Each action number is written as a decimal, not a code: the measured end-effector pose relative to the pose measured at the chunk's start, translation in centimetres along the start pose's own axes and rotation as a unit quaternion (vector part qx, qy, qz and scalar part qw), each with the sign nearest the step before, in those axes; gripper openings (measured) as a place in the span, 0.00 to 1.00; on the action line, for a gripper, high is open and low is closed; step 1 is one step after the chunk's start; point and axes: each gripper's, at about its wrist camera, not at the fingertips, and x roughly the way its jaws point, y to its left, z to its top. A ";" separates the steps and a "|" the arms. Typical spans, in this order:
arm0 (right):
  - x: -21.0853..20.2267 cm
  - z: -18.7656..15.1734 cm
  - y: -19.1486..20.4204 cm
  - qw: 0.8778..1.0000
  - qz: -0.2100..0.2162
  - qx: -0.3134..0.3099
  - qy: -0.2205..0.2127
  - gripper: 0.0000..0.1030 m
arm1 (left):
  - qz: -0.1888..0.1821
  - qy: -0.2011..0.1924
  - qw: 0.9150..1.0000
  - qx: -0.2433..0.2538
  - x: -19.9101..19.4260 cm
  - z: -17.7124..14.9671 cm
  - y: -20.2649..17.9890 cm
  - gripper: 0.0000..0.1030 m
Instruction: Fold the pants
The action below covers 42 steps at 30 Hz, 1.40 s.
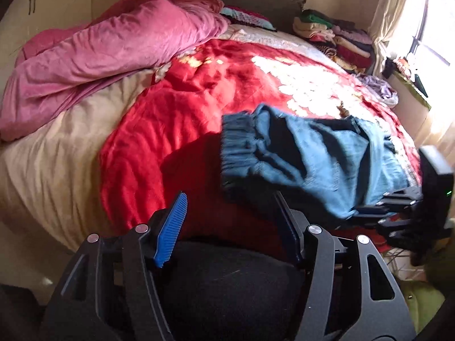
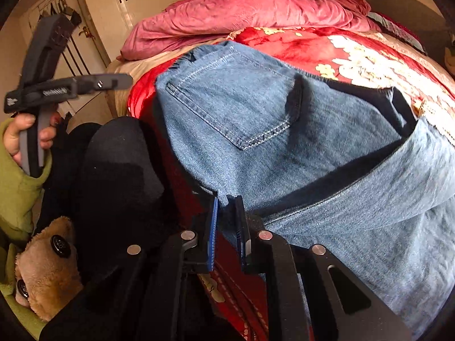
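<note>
One hand-held gripper (image 2: 227, 221) clamped on the jeans' (image 2: 284, 142) edge.

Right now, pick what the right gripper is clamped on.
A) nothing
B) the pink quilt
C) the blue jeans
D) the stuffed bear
C: in the right wrist view the right gripper pinches an edge of the jeans, which lie over the red blanket; the left gripper stands open with nothing between its pads.
</note>
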 end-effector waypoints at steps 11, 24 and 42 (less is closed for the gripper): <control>-3.6 0.2 -0.9 0.999 0.015 0.016 -0.032 0.13 | -0.018 0.049 0.994 0.095 7.4 2.0 -7.2 0.28; -0.9 2.3 -2.6 0.998 -0.048 0.035 -0.010 0.32 | -0.030 0.053 0.996 0.068 9.1 0.2 -5.9 0.29; -4.8 1.9 -4.5 0.993 -0.069 0.067 -0.069 0.54 | -0.054 -0.007 0.998 0.039 6.0 0.4 -5.3 0.34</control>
